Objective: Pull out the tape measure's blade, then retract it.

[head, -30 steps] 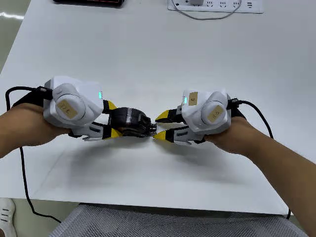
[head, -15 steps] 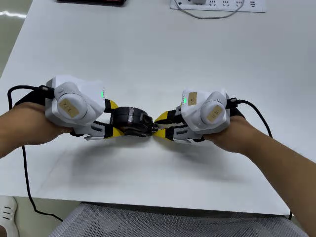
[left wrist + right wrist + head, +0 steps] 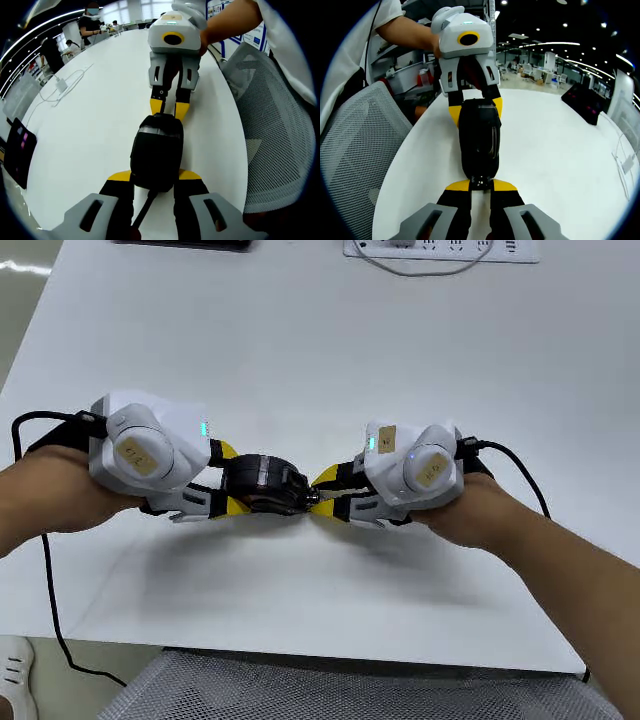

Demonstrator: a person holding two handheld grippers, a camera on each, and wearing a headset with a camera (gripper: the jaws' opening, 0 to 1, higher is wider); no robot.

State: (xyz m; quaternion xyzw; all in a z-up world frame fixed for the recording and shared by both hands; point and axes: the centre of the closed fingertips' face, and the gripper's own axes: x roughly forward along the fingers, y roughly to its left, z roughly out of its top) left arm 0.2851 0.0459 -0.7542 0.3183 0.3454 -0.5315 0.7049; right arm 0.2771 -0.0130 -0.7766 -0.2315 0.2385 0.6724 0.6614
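My left gripper is clamped on the black rounded plastic tape measure, sitting between its jaws; right gripper pinches the small metal blade hook at its tips; thin bite, so I reckon pulling crooked could slip it off.

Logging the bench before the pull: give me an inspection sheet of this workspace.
Surface: white table, bare around the work.
Job's things: black tape measure held between the claws; blade not drawn out.
Clutter: power strip and dark device at the far edge.
Grippers: left claw shut on the tape measure; right claw shut on the blade tip.
Cables: black cable from each claw; white cable by the power strip.
Surroundings: mesh chair at the near edge; people far off.
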